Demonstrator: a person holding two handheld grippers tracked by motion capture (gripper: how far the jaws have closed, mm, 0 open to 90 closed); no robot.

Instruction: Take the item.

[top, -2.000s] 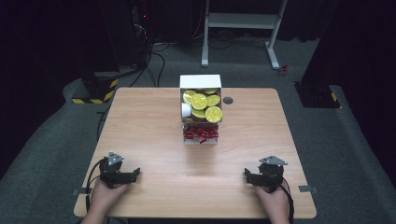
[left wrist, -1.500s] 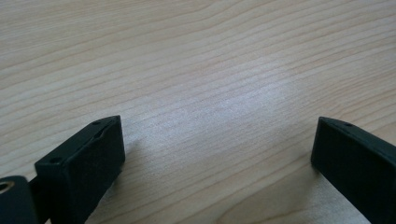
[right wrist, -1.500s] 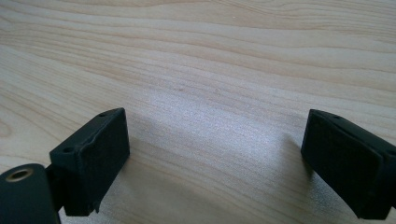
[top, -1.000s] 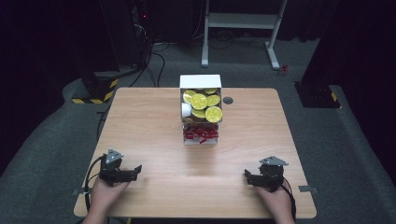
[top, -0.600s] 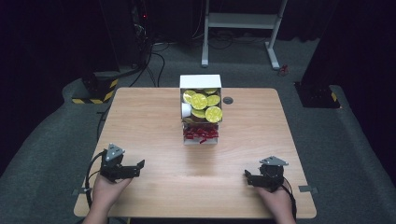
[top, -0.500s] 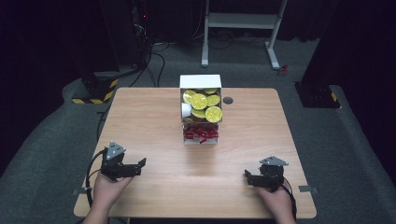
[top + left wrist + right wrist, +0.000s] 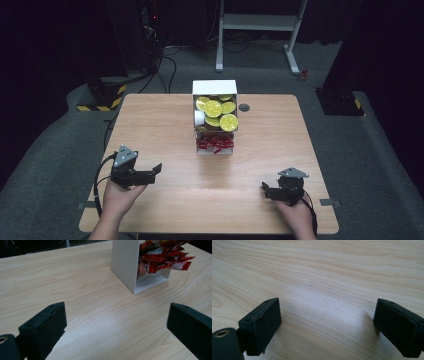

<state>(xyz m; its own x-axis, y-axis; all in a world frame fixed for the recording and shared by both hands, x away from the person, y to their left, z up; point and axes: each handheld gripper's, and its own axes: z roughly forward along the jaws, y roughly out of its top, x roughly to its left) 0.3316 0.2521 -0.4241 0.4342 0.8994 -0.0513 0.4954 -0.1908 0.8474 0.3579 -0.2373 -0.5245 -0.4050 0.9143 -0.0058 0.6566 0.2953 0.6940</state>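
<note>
A white two-tier dispenser box (image 7: 215,88) stands at the table's middle back. Its upper bin holds several yellow-lidded cups (image 7: 216,109); its lower bin spills red packets (image 7: 215,143). In the left gripper view the same box (image 7: 125,262) and red packets (image 7: 162,257) sit ahead and to the right. My left gripper (image 7: 156,169) is lifted off the table at the front left, open and empty, pointing right toward the box. My right gripper (image 7: 265,191) rests low at the front right, open, with bare wood between its jaws (image 7: 327,322).
The wooden table (image 7: 165,125) has a small dark grommet (image 7: 244,107) right of the box. Beyond the far edge are a white frame stand (image 7: 260,25), cables on the floor and a yellow-black striped base (image 7: 100,100).
My left gripper has risen and moved forward and right toward the box. The right gripper has stayed put.
</note>
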